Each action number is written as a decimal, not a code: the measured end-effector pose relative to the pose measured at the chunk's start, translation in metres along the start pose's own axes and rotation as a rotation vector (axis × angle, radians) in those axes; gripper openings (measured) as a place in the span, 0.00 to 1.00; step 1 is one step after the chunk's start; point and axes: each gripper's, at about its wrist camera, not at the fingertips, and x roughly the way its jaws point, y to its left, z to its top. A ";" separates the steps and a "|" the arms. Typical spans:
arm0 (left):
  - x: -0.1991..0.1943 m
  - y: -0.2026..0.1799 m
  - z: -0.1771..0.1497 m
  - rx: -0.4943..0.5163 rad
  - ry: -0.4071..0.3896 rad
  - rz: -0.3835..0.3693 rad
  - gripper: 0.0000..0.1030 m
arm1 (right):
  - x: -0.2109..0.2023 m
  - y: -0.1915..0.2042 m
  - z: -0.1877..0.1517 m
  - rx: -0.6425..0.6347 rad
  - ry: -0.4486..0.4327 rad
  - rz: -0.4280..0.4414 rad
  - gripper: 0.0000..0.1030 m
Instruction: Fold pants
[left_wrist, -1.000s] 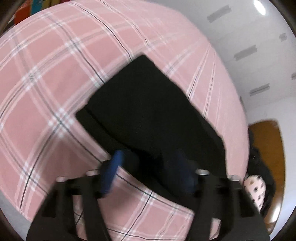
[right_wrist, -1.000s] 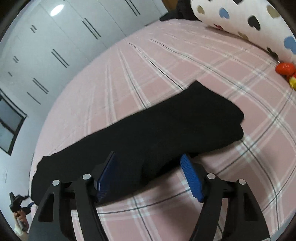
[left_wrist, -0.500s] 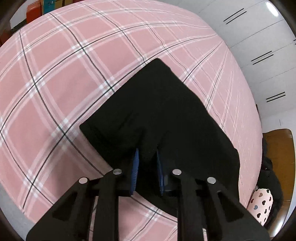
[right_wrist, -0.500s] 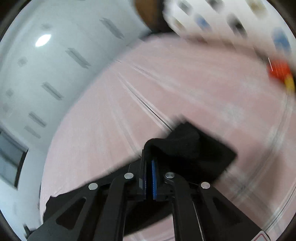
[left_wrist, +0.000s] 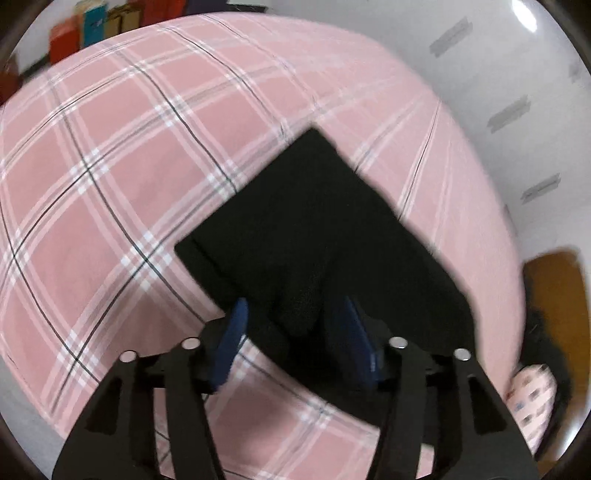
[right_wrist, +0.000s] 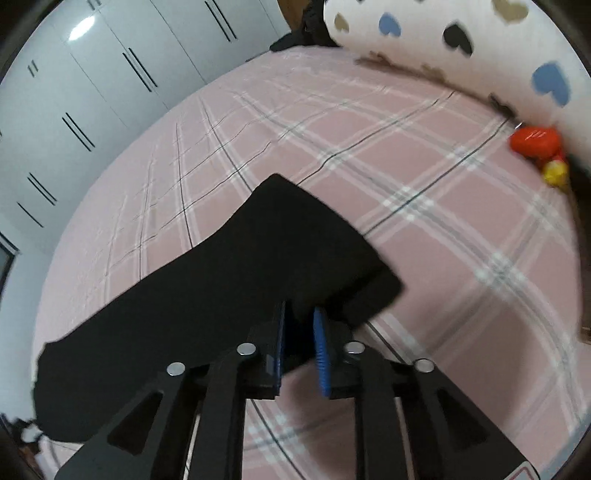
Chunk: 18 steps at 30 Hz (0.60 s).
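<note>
Left gripper (left_wrist: 295, 328): fingers spread wide, blue pads either side of a raised fold of the pants (left_wrist: 314, 236); gap shows betw. cloth and each pad, so nothing is gripped.
Right gripper (right_wrist: 300, 332): pads close together w/ a bunched edge of the black cloth pinched betw. them.
Pants (right_wrist: 229, 288): black, lying long and flat across the pink plaid bed (right_wrist: 424, 206), roughly mid-bed.
Edges: in left view, far corner and left edge are straight; right edge blurred.
Open room: bare sheet on all sides of the pants; wide stretch toward the heart-print pillow (right_wrist: 461, 44) and toward the white wardrobe (right_wrist: 110, 74).
Hard to see: near edge of cloth hidden behind both grippers' frames; far-left end cut off by lens rim in right view; red and yellow object (right_wrist: 539, 147) by pillow not identifiable.
</note>
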 end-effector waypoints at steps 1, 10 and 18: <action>-0.004 0.004 0.002 -0.022 -0.012 -0.020 0.64 | -0.008 0.000 -0.004 0.002 -0.013 0.015 0.17; 0.021 0.015 0.015 -0.096 0.072 -0.072 0.10 | -0.032 0.028 -0.047 -0.013 0.009 0.077 0.23; -0.004 0.023 0.002 -0.030 0.088 0.016 0.06 | -0.038 0.048 -0.064 -0.048 0.007 0.084 0.34</action>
